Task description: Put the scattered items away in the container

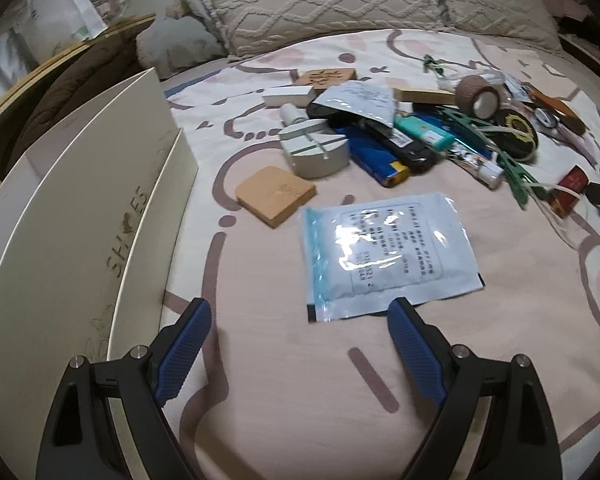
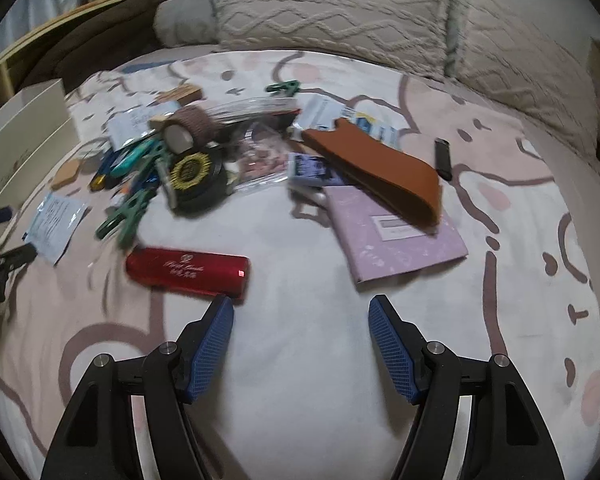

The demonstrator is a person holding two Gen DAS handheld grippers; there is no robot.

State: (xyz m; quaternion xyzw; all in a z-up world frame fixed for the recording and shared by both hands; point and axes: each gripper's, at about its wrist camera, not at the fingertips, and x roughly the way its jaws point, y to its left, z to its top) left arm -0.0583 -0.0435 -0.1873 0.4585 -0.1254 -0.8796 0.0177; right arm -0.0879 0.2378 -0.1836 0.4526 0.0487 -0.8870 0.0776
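A cream box stands open at the left edge of the bed; it also shows in the right wrist view. My left gripper is open and empty, just short of a blue-white plastic pouch lying flat. Beyond the pouch lie a tan wooden square, a grey round tool and a blue lighter. My right gripper is open with nothing between its fingers. A red case lies just ahead of its left finger. A purple notebook lies under a brown leather sleeve.
A heap with a tape roll, a green strap and a black disc fills the middle of the patterned bedsheet. A black lighter lies apart at the right. Knitted pillows line the far side.
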